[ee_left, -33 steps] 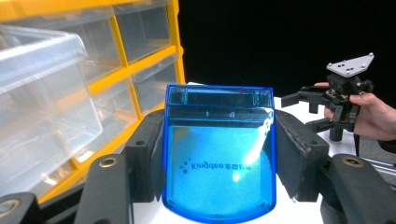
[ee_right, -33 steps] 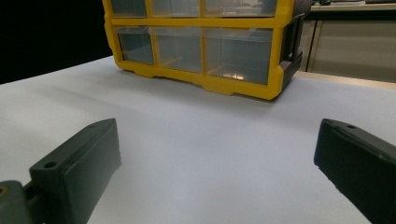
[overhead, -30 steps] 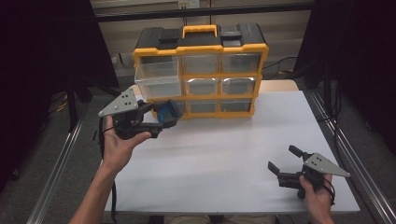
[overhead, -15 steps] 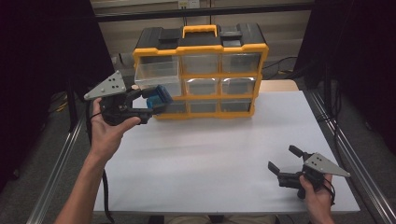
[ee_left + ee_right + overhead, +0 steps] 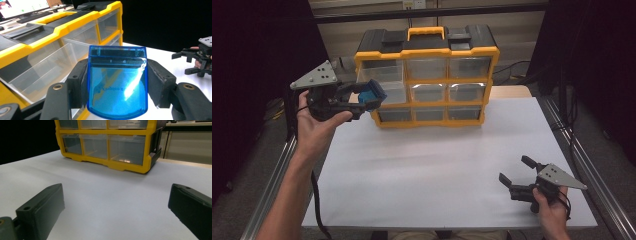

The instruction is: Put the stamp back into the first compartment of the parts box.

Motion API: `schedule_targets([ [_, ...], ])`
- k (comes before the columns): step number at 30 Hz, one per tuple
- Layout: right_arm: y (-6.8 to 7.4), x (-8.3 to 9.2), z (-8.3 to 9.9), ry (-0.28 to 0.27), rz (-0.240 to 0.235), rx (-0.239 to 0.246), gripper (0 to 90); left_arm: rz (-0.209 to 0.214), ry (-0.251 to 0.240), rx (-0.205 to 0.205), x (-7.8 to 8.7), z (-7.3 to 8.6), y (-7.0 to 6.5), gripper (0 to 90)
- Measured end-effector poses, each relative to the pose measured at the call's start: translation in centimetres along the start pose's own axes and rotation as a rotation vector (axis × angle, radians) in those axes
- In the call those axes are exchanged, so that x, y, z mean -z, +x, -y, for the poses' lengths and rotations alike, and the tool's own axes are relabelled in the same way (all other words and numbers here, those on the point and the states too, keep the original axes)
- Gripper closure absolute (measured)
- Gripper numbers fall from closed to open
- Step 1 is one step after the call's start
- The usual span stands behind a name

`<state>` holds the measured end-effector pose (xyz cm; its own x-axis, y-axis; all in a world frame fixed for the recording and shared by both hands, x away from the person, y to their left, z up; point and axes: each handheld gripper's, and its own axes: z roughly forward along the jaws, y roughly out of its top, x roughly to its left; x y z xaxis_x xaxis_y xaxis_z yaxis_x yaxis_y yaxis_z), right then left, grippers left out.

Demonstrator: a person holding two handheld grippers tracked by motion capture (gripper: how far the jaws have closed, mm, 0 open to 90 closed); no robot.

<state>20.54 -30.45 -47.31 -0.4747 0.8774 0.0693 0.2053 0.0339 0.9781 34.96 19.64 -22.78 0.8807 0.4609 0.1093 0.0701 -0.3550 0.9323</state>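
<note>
Blue case [image 5: 117,82] clamped beside pulled-out drawer [image 5: 384,86] edge

A: High cam?
B: Above the person's side, looks fwd & down; left gripper [image 5: 364,97] at frame left, right gripper [image 5: 518,175] at lower right.
A: Gripper cams?
B: Each looks along its own jaws. Left one v. close to the yellow drawer cabinet [image 5: 75,22]; right one low, farther back. All three share the cabinet.

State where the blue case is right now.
In the high view the blue case is at the left, clamped in the left gripper, held in the air just in front of the pulled-out drawer of the yellow organizer.
</note>
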Motion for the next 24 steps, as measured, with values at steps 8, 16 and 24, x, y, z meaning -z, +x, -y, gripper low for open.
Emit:
schedule_targets([
  [8,0.0,0.0,0.0,0.002,-0.002,0.001,0.2,-0.006,0.031,0.000,-0.2,-1.1,0.7,41.1],
  [16,0.0,0.0,0.0,0.000,0.000,0.001,0.2,-0.023,0.060,0.003,-0.5,-2.6,1.9,41.1],
  [24,0.0,0.0,0.0,0.000,-0.001,0.002,0.2,-0.028,0.113,0.001,-1.0,-3.1,2.6,41.1],
])
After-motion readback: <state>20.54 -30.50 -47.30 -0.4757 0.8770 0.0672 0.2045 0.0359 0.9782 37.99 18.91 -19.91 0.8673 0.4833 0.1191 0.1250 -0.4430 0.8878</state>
